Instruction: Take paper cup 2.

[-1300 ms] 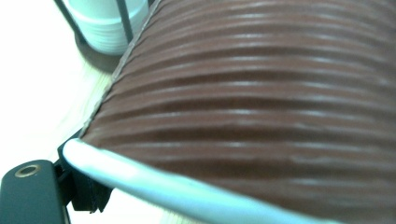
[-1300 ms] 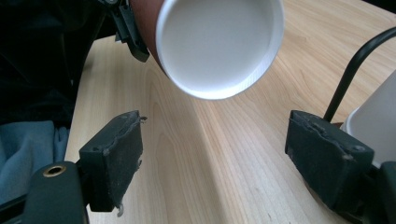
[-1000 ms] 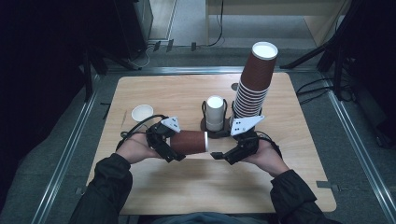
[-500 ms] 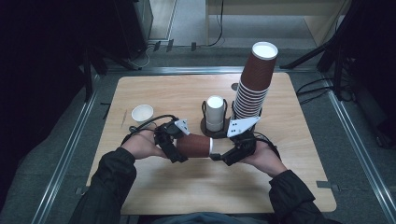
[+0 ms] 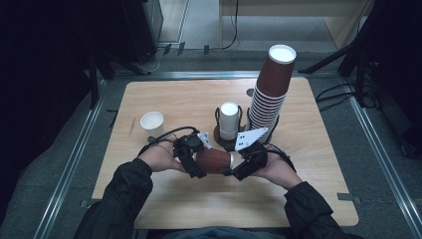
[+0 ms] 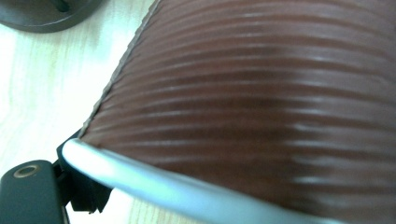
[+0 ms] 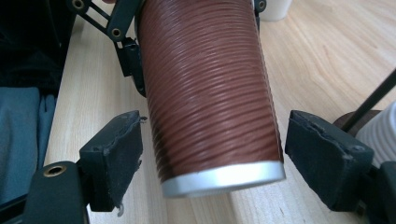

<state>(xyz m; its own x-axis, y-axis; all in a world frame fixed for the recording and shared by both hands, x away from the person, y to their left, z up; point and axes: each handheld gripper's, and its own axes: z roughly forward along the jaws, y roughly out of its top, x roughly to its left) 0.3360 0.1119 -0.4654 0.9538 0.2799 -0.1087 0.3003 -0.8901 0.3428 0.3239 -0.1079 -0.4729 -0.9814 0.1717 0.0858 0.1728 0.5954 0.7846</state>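
Left tool clamped the brown ribbed cup lying sideways just above the tabletop, while the right tool straddled its rim end unclosed, likely mid-handover, needing to close next.

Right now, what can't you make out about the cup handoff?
- Left gripper fingers: left gripper view, brown cup hides them up close; grip unconfirmed.
- Cup's far end: right gripper view, cut off by top edge.
- Right gripper pad contact: fingers flank the cup, gaps visible.
- Cup stack count: high view, too small.
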